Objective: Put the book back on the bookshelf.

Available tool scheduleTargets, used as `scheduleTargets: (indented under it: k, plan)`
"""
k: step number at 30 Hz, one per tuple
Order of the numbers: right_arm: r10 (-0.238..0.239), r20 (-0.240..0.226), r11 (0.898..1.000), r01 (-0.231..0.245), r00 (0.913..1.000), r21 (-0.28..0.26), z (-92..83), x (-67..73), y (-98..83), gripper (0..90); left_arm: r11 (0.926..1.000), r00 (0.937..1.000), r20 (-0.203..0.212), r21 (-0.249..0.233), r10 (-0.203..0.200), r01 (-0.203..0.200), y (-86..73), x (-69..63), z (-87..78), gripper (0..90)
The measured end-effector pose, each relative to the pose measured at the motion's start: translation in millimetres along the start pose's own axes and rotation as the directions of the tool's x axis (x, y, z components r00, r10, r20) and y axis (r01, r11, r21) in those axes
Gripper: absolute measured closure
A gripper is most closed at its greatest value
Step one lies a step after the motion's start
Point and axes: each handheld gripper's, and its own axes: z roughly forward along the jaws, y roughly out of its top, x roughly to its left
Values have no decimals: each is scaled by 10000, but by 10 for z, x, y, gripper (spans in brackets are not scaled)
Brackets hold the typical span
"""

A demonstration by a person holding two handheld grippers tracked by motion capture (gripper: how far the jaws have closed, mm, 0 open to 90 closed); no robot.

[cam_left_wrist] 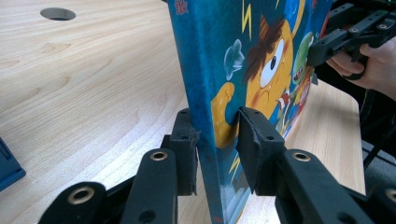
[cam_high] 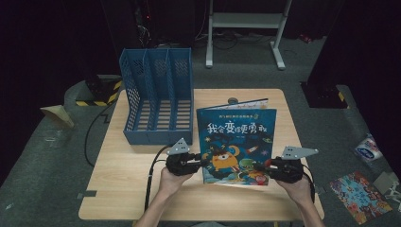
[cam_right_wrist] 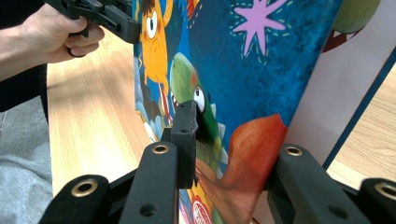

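Note:
A blue picture book (cam_high: 236, 137) with cartoon monsters on its cover stands tilted up off the wooden table (cam_high: 123, 189), held at its two lower corners. My left gripper (cam_high: 201, 163) is shut on the lower left edge. In the left gripper view its pads (cam_left_wrist: 254, 135) press the book (cam_left_wrist: 261, 60) from both sides. My right gripper (cam_high: 261, 166) grips the lower right corner. In the right gripper view one pad (cam_right_wrist: 187, 121) lies on the cover (cam_right_wrist: 261, 60) and the other jaw is hidden behind the book.
A blue three-slot file rack (cam_high: 158, 94) stands on the table's back left, close to the book's left side. A round cable hole (cam_high: 232, 100) sits behind the book. A white stand (cam_high: 246, 21) and a colourful sheet (cam_high: 359, 194) are on the floor.

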Motion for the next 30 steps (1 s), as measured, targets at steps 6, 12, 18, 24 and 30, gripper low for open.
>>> scheduleTargets:
  k: [6,12,18,24,30]
  plan:
    - [-131,-17,9999,131,9999,81,11,5,-3,714,9996,9998,94,212,170,-172,41,8,2,680]
    - [-141,-126,9999,142,9998,96,13,-12,-11,711,9979,9978,416,370,508,-523,71,19,-11,689]
    - [-210,-143,9997,212,9997,153,25,-26,-24,692,9961,9948,716,444,726,-759,61,10,-30,711]
    - [-330,-182,9991,335,9993,272,43,-14,-26,692,9975,9914,1169,326,581,-623,81,24,-18,699]
    - [-476,-261,9980,487,9985,395,87,2,-24,697,9965,9892,1269,304,730,-774,123,43,-7,680]
